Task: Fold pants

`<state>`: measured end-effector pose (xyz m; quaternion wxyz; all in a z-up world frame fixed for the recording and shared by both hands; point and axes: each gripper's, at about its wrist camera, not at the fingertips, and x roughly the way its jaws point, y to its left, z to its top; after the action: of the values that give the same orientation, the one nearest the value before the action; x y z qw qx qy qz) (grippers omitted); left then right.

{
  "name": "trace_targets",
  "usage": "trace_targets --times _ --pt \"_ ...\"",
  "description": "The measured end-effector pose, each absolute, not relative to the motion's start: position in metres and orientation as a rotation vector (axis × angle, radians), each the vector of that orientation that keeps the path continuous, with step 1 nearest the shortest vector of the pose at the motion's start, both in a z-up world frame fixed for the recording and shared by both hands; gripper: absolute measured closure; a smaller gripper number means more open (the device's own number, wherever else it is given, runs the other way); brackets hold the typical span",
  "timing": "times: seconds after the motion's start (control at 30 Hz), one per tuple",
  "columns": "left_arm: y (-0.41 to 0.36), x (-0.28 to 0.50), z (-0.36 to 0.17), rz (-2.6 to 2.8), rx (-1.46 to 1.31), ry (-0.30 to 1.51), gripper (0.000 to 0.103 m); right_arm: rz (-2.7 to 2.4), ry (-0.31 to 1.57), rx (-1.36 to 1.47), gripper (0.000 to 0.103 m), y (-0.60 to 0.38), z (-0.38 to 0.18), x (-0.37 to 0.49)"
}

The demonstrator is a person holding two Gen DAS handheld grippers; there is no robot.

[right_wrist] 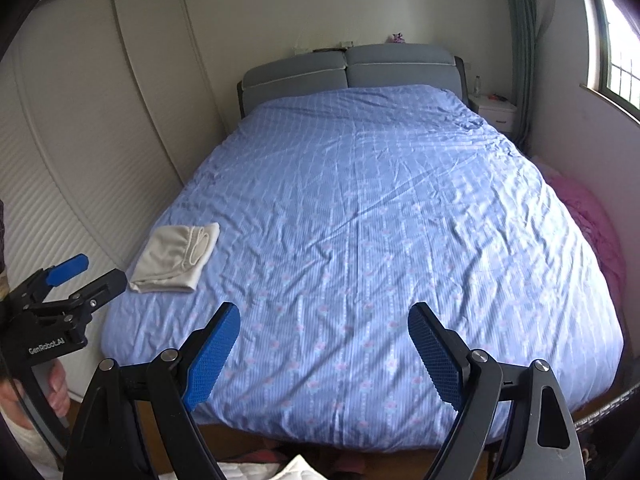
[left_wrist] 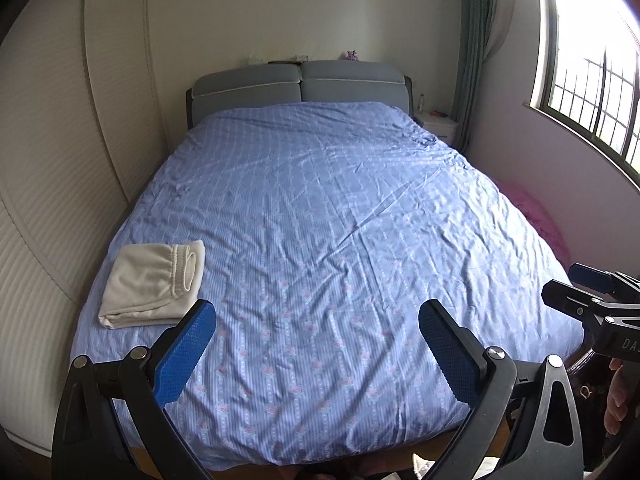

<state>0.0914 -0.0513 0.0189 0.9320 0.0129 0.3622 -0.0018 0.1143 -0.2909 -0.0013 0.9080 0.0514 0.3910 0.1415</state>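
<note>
Folded pants [left_wrist: 154,284] on bedspread [left_wrist: 320,220]; left tongs [left_wrist: 318,344], right tongs [right_wrist: 324,344] apart, empty

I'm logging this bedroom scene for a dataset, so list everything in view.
pants: one, cream, folded, on the bed's near left part
bedspread: one, blue with pink pattern, covering the bed
headboard: one, grey, two cushions, at the far wall
nightstand: one, white, right of the headboard
wardrobe: one, white, along the left wall
curtain: one, green, far right corner
window: one, barred, right wall
pink fabric: one heap, right of the bed
left gripper: one, black with blue pads, open, above the bed's foot
right gripper: one, same colours, open, beside it
</note>
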Motion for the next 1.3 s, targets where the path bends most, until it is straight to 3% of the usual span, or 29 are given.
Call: trace_targets --times 1.3 --pt "-0.073 0.076 0.037 -0.052 0.07 0.676 0.0 0.259 0.753 0.117 0.016 -0.311 0.014 0.099"
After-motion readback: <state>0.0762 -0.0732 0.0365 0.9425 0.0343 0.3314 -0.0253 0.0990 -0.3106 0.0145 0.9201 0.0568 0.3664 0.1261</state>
